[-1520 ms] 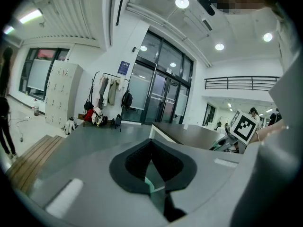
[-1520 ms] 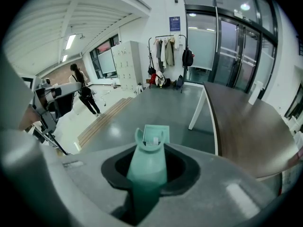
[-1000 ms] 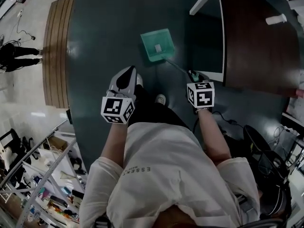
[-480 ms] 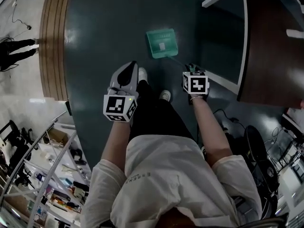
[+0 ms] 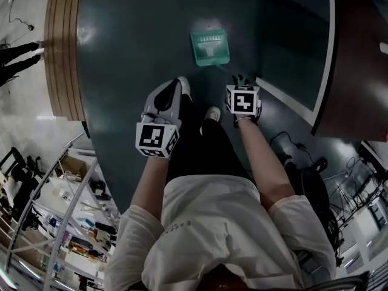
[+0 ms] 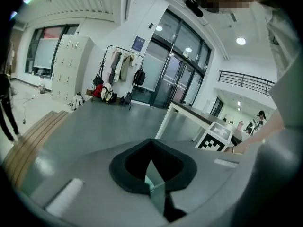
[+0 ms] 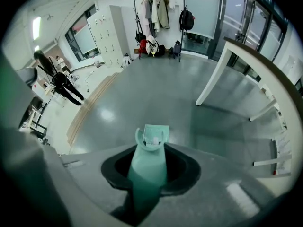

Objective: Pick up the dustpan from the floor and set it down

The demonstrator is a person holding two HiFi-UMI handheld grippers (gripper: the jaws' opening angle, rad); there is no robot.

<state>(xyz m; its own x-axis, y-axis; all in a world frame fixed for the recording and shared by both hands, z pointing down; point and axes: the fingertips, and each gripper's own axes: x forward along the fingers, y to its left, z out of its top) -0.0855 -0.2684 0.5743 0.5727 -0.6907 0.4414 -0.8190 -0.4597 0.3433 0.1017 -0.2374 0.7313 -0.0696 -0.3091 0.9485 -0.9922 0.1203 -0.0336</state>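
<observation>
The green dustpan [image 5: 210, 47] hangs low over the dark floor ahead of my feet; whether it touches the floor I cannot tell. Its long handle [image 5: 229, 70] runs back into my right gripper [image 5: 240, 80], which is shut on it. In the right gripper view the teal handle [image 7: 147, 174] passes between the jaws [image 7: 150, 161], and the pan [image 7: 152, 137] shows end-on below them. My left gripper [image 5: 176, 85] is held beside my left foot with nothing in it. Its jaws [image 6: 151, 148] meet at a seam.
A white-framed table with a brown top [image 5: 330, 53] stands close on the right; its legs [image 7: 211, 82] show ahead. Wooden steps [image 5: 60, 41] edge the floor at left, where a person in black [image 7: 61, 82] stands. Shelving [image 5: 54, 223] is behind left, cables [image 5: 291, 153] behind right.
Both grippers have sunk toward the floor. The dustpan went down with the right gripper and now hangs squarer to me, further forward in the view.
</observation>
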